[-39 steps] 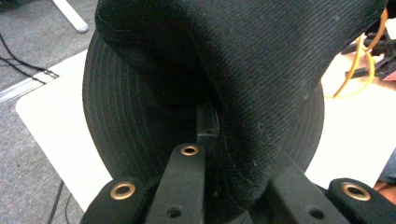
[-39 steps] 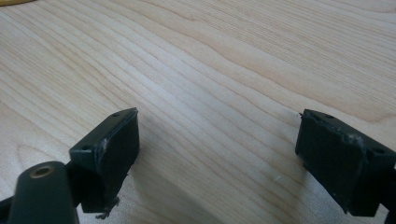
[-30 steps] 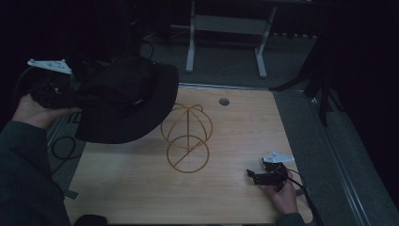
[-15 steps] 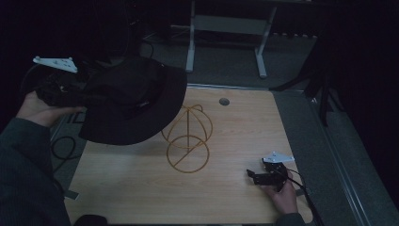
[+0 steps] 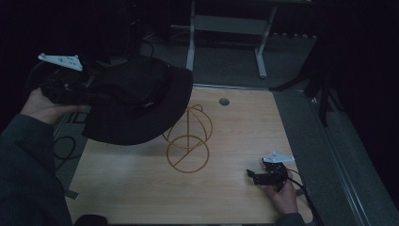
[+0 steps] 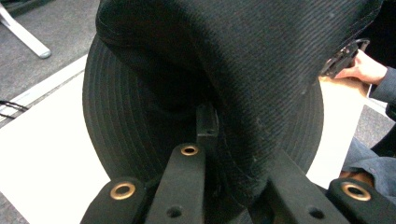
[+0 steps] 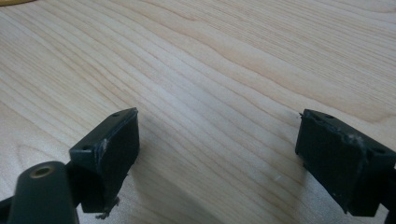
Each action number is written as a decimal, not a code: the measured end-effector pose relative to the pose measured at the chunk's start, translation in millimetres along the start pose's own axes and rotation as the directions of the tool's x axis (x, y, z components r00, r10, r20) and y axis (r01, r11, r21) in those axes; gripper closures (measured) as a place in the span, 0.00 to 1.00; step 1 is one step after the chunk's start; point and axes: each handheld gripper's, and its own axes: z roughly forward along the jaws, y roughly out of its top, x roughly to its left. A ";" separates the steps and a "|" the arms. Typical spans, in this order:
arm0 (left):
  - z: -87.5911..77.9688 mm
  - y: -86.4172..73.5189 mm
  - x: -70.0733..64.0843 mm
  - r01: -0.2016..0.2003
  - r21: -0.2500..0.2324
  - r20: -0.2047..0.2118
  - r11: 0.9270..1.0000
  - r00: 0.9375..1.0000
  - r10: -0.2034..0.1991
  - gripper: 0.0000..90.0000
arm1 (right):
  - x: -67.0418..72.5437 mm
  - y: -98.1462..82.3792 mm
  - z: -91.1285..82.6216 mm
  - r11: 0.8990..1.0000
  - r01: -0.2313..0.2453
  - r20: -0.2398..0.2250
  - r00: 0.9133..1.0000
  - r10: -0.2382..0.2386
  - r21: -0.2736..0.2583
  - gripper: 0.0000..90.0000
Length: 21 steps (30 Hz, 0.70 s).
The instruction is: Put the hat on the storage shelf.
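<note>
Hat held over bench beside wire stand

Hat (image 5: 134,106), black with a wide brim, hangs in the air above the left part of the wooden bench (image 5: 141,188), held by the left gripper (image 5: 70,87). In the left gripper view the fingers (image 6: 189,175) are closed tight on the hat's fabric, one inside the crown and the other outside it, so the cloth is pinched between them. The brim's near edge overlaps, in the high view, the upper left of the gold wire stand (image 5: 189,139), which rests on the middle of the bench; whether hat and stand touch cannot be told.

The right gripper (image 5: 263,178) lies low at the bench's right front, well apart from the stand and the hat. In the right gripper view its fingers (image 7: 109,149) stand wide apart with only bare wood between them, gripping nothing.

A small round grommet (image 5: 224,101) sits in the bench's far edge.
</note>
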 end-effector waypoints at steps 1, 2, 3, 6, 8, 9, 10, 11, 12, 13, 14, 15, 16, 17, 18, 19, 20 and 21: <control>0.7 1.1 -0.6 -0.004 0.003 0.003 1.000 1.000 0.004 0.98 | 0.0 0.0 0.0 1.000 0.000 0.000 1.000 0.000 0.000 0.15; 1.1 2.0 -1.1 -0.005 0.005 0.003 1.000 1.000 0.005 0.98 | 0.1 0.0 0.0 1.000 -0.001 0.000 1.000 0.001 0.000 0.15; 2.1 3.3 -1.9 -0.007 0.005 0.005 1.000 1.000 0.007 0.98 | 0.1 0.0 0.0 1.000 -0.001 0.000 1.000 0.001 0.000 0.15; 4.0 6.8 -3.5 -0.013 0.010 0.011 1.000 1.000 0.013 0.98 | 0.1 0.0 0.0 1.000 -0.001 0.000 1.000 0.001 0.000 0.15; 4.9 8.8 -4.4 -0.018 0.015 0.012 1.000 1.000 0.018 0.98 | 0.1 0.0 0.0 1.000 -0.001 0.000 1.000 0.001 0.000 0.15; 5.5 10.2 -5.1 -0.019 0.015 0.014 1.000 1.000 0.018 0.98 | 0.1 0.0 0.0 1.000 -0.001 0.000 1.000 0.001 0.000 0.15; 6.0 11.3 -5.4 -0.022 0.016 0.014 1.000 1.000 0.022 0.98 | 0.1 0.0 0.0 1.000 -0.001 0.000 1.000 0.001 0.000 0.15; 6.4 12.4 -6.0 -0.023 0.018 0.014 1.000 1.000 0.023 0.98 | 0.0 0.0 0.0 1.000 0.000 0.000 1.000 0.000 0.000 0.15; 6.9 13.4 -6.6 -0.024 0.020 0.015 1.000 1.000 0.024 0.98 | 0.1 0.0 0.0 1.000 -0.001 0.000 1.000 0.001 0.000 0.15; 7.6 14.5 -7.2 -0.027 0.022 0.017 0.999 1.000 0.026 0.98 | 0.1 0.0 0.0 1.000 -0.001 0.000 1.000 0.001 0.000 0.15; 8.2 15.4 -7.6 -0.030 0.024 0.018 0.999 0.999 0.029 0.98 | 0.0 0.0 0.0 1.000 0.000 0.000 1.000 0.000 0.000 0.15; 9.4 17.3 -8.7 -0.033 0.028 0.021 0.999 0.999 0.033 0.98 | 0.1 0.0 0.0 1.000 -0.001 0.000 1.000 0.001 0.000 0.15; 9.4 17.3 -8.7 -0.033 0.028 0.021 0.999 0.999 0.033 0.98 | 0.1 0.0 0.0 1.000 -0.001 0.000 1.000 0.001 0.000 0.15; 11.5 20.0 -9.8 -0.040 0.030 0.026 0.999 0.999 0.039 0.98 | 0.1 0.0 0.0 1.000 -0.001 0.000 1.000 0.001 0.000 0.15; 13.5 23.2 -11.1 -0.046 0.037 0.028 0.998 0.999 0.045 0.98 | 0.1 0.0 0.0 1.000 -0.001 0.000 1.000 0.001 0.000 0.15; 14.4 25.1 -11.5 -0.051 0.041 0.028 0.998 0.998 0.050 0.98 | 0.1 0.0 0.0 1.000 -0.001 0.000 1.000 0.001 0.000 0.15; 14.4 25.1 -11.5 -0.051 0.041 0.028 0.998 0.998 0.050 0.98 | 0.1 0.0 0.0 1.000 -0.001 0.000 1.000 0.001 0.000 0.15; 16.6 28.5 -12.6 -0.056 0.042 0.033 0.998 0.998 0.055 0.98 | 0.0 0.0 0.0 1.000 0.000 0.000 1.000 0.000 0.000 0.15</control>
